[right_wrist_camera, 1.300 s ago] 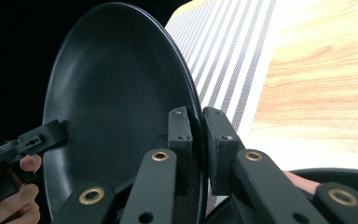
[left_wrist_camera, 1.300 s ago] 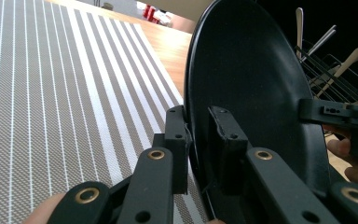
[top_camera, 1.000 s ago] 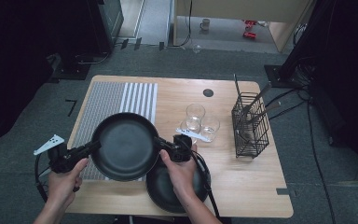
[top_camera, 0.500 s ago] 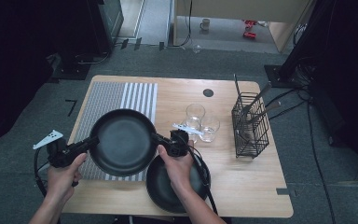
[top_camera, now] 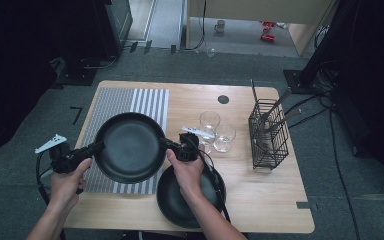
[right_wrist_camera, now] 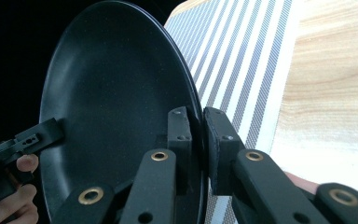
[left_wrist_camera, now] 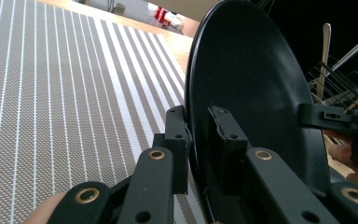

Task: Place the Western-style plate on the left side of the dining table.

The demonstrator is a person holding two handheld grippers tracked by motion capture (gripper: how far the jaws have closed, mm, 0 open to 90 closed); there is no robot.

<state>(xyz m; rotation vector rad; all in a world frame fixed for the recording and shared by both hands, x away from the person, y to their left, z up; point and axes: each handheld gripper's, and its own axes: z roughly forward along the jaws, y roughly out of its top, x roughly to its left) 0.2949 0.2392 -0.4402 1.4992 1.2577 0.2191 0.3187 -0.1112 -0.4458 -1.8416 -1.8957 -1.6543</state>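
From the high view, a light wooden table [top_camera: 260, 195] stands on a grey carpeted floor [top_camera: 350, 200], with dark curtains or shadow on both sides and, beyond the far edge, a paler strip of floor where a mug [top_camera: 221, 25] and some red objects [top_camera: 267, 31] sit near a wooden cabinet. A grey placemat with white stripes [top_camera: 130, 100] covers the table's left part. Over its near edge a black plate [top_camera: 130, 147] is held level above the surface, gripped at opposite rims: the left gripper [top_camera: 92, 149] pinches the left rim and the right gripper [top_camera: 172, 146] pinches the right rim. A second black plate [top_camera: 180, 205] lies on the bare wood just beneath the right hand [top_camera: 186, 170]. Two clear glasses [top_camera: 217, 131] stand near the middle, and a black wire basket [top_camera: 268, 135] holding utensils stands toward the right; a small dark round hole [top_camera: 223, 99] marks the far part of the tabletop. In the left gripper view, the jaws are pressed onto the rim of the black plate [left_wrist_camera: 251, 79], one pad on each face, with the placemat [left_wrist_camera: 60, 93] spread below and the wire basket [left_wrist_camera: 345, 79] behind. In the right gripper view, the jaws likewise clamp the plate's [right_wrist_camera: 112, 93] rim, with the striped placemat [right_wrist_camera: 242, 60] and pale wood [right_wrist_camera: 335, 93] beyond, and the left gripper [right_wrist_camera: 25, 140] biting the far rim.
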